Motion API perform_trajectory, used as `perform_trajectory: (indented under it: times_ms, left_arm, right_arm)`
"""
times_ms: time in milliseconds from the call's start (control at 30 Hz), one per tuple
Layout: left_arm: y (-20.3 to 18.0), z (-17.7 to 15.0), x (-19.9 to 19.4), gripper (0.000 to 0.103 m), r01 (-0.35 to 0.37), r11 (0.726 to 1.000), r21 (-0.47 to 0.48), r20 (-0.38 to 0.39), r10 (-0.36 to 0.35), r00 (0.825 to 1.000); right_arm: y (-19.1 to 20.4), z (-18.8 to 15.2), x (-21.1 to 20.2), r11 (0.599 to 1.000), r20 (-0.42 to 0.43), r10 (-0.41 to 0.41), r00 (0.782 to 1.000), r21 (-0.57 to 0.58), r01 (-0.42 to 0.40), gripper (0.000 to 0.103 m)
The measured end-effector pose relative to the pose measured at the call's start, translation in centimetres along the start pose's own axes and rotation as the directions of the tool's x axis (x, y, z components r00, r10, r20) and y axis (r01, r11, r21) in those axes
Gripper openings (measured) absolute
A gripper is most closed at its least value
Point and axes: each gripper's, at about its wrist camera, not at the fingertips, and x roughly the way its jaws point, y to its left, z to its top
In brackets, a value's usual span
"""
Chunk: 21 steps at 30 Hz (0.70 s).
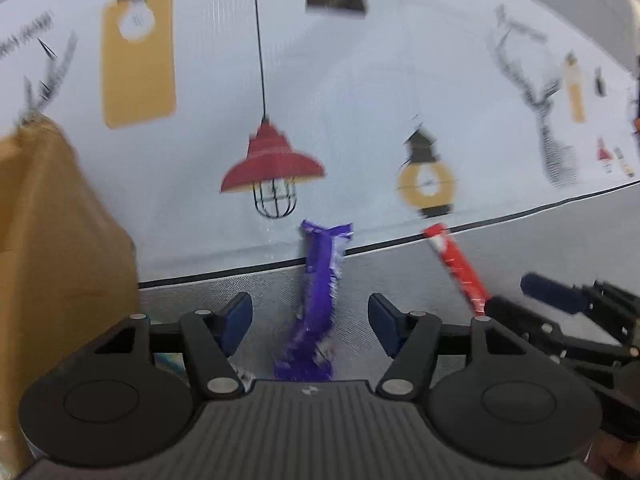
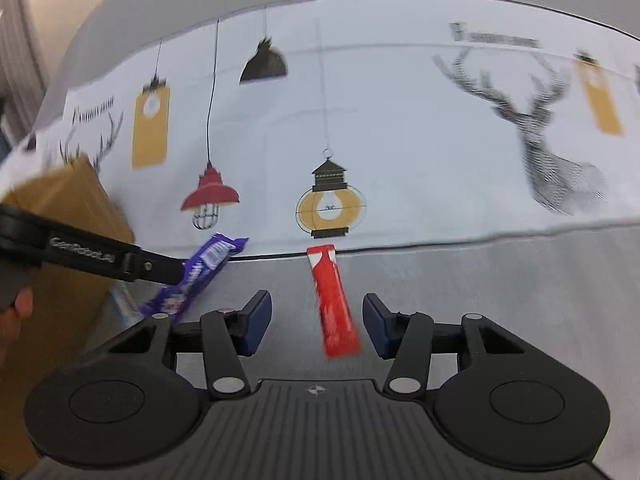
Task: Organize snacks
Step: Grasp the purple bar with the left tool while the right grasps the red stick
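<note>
Snacks first: in the left wrist view our left hand-held gripper [image 1: 310, 322] stands apart around the purple bar [image 1: 316, 300], pointing to 12 o'clock on the counter [image 1: 520, 248]; we centre before squeezing. In the right wrist view our right hand-held gripper [image 2: 316, 324] straddles the red bar [image 2: 334, 304], unclamped; the cardboard box [image 2: 68, 264] waits at 9 o'clock.

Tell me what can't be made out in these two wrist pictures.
- Purple snack bar: wrapper print, smeared by motion blur in both views; near end hidden behind the left tongs.
- Cardboard box: cut off by the left edge; contents unseen.
- Red snack bar: lettering blurred, right wrist view.
- Cloth lettering: too blurred to read.
</note>
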Motion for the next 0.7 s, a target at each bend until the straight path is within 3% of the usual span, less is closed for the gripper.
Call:
perform_trajectory:
  times_ms: [133, 200, 233, 267, 400, 533, 700]
  left_arm:
    - [0.6, 0.1, 3.1, 0.057, -0.013, 1.0, 0.019, -0.052, 0.014, 0.999]
    - [0.5, 0.0, 3.0, 0.044, -0.018, 0.999, 0.04, -0.033, 0.02, 0.999]
    - [0.5, -0.2, 2.8, 0.024, -0.014, 0.999, 0.044, -0.025, 0.015, 1.0]
    - [0.6, -0.4, 2.7, 0.018, -0.005, 0.999, 0.047, -0.02, 0.006, 1.0]
    - [0.6, -1.9, 1.6, 0.015, 0.007, 0.999, 0.035, -0.053, -0.005, 0.999]
    - [0.0, -4.7, -0.3, 0.015, 0.079, 0.997, 0.013, -0.091, -0.077, 0.993]
    - [-0.6, -7.0, -0.9, 0.018, 0.037, 0.999, 0.015, -0.052, -0.036, 0.998]
  right_arm:
    - [-0.8, 0.1, 4.1, 1.0, -0.077, 0.007, 0.997, -0.014, -0.009, 0.037]
    - [-0.2, 0.0, 4.5, 0.996, -0.066, -0.019, 0.998, -0.084, 0.013, 0.034]
    - [0.4, -0.1, 4.7, 0.991, -0.063, -0.056, 0.996, -0.125, 0.048, 0.024]
    - [0.7, -0.2, 4.8, 0.986, -0.058, -0.084, 0.995, -0.149, 0.074, 0.022]
    - [0.7, -0.2, 4.2, 0.989, -0.083, -0.083, 0.993, -0.132, 0.072, 0.014]
    - [0.4, -1.3, 2.0, 0.998, -0.122, -0.041, 0.992, -0.058, 0.034, 0.012]
    - [1.0, -3.8, -0.4, 0.995, -0.149, -0.02, 0.989, -0.099, 0.005, 0.017]
